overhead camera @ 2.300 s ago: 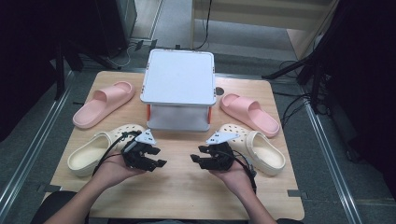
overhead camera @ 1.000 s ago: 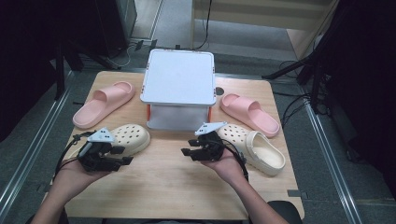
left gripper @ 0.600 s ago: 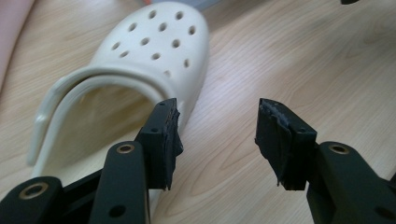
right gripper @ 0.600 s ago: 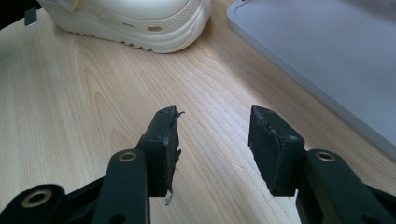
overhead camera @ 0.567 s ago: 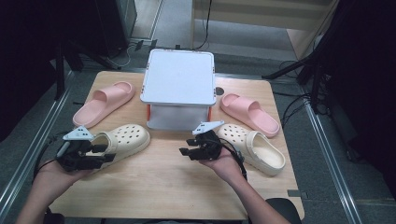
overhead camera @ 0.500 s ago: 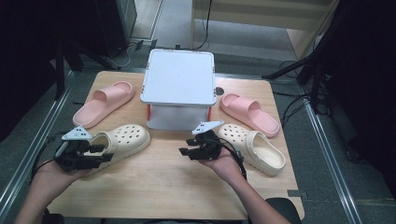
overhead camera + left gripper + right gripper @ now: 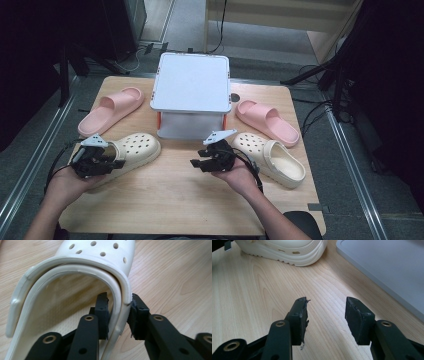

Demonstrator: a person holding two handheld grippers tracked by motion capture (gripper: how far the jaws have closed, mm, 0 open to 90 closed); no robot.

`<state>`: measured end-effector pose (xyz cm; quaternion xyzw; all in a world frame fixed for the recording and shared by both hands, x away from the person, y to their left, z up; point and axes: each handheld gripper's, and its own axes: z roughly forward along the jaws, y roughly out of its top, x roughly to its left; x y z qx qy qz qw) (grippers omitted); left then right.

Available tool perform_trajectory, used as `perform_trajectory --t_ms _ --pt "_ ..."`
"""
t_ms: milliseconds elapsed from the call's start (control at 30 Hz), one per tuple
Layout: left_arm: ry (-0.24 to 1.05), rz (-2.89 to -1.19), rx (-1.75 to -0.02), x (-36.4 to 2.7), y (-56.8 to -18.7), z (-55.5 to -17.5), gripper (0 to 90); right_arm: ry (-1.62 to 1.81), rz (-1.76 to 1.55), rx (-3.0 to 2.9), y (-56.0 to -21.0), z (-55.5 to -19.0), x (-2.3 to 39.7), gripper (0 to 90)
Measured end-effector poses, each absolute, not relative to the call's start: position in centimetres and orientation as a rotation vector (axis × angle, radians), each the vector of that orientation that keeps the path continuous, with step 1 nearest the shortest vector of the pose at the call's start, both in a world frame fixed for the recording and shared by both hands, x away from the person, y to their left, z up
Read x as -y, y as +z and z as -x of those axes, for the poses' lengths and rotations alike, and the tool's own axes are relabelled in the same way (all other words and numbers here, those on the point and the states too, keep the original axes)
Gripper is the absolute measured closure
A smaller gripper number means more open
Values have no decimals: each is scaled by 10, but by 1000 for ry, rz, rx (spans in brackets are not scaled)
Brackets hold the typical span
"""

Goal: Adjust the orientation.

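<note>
The left tongs [image 7: 117, 315] have just closed onto the heel-side rim of the cream clog [image 7: 131, 150] at the worktop's [image 7: 170, 200] near-left, a grip good for lifting, while the right tongs [image 7: 325, 320] hover wide open, holding nothing.

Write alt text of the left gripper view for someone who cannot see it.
Two black jaws of the left gripper straddle the side wall of a cream clog, one jaw inside the shoe and one outside; they have just been closing on it. The clog, with round holes on top, lies on a light wooden table.
</note>
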<state>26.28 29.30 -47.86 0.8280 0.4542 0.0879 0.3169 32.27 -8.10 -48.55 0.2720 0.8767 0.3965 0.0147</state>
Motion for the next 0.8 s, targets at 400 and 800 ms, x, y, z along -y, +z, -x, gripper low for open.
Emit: perform_trajectory --t_ms 400,800 --pt "292 -2129 -1164 -286 -454 -255 772 1265 -862 -2712 -483 -323 84 536" --pt "221 -2138 -1025 -240 -442 -259 773 1272 -892 -2681 -482 -319 92 536"
